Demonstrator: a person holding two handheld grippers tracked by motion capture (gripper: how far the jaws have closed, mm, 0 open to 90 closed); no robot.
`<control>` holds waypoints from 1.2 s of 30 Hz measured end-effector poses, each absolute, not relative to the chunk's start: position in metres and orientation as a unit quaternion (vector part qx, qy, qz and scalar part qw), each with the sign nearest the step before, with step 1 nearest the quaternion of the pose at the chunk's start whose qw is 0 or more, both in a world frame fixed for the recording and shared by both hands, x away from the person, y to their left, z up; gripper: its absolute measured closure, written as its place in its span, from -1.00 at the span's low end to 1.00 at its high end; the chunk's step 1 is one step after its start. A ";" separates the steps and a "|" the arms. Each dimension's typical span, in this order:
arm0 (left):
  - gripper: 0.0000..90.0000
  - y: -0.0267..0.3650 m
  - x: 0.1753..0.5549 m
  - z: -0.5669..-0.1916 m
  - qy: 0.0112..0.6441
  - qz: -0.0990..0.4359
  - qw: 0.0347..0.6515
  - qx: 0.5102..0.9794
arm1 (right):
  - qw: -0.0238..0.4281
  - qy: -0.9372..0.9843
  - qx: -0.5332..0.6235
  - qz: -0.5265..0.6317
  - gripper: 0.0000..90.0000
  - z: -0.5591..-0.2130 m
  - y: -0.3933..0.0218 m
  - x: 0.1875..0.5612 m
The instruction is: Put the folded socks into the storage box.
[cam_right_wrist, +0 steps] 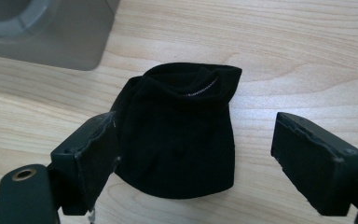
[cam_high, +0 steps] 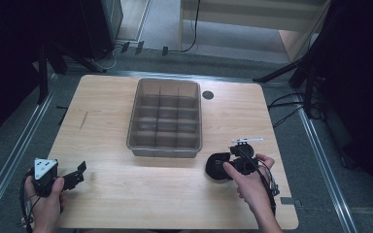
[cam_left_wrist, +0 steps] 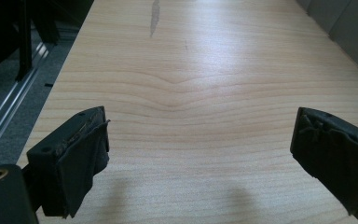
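— Black sock (cam_right_wrist: 179,135) flat on the wooden table (cam_high: 126,194), folded into a compact bundle, cuff end pointing away toward the grey bin, just off the divided bin's (cam_high: 165,116) near right corner

— And sitting right between the jaws of the right gripper (cam_right_wrist: 196,154). Spread wide, one pad nearly brushing the fabric on one side, the other well clear on the opposite side. Nothing clamped yet

— Looks lined up for a pinch across the bundle's width, probably so the fold stays together on the lift

— Agreed. Seen from above, right gripper (cam_high: 223,167) low over that dark bundle (cam_high: 215,168), hand tilted inward toward the bin

— Over on the near left edge, left gripper (cam_high: 73,177) parked, jaws also wide apart, gripping nothing, just bare woodgrain ahead of the left gripper (cam_left_wrist: 200,154)

— Kept out of the way, likely, leaving the bin's compartments open for a drop. All compartments empty as far as can be told through the tinted walls
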State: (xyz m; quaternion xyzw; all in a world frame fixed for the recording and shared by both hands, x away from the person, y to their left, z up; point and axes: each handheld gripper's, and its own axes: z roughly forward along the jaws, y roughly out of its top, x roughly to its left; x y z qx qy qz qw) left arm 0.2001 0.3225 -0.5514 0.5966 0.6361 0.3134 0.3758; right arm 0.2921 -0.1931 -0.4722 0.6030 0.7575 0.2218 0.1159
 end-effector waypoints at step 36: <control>-0.89 0.321 0.203 -0.552 0.636 0.305 0.371 0.604 | 0.062 0.771 0.622 0.119 -0.41 -0.510 -0.164 0.318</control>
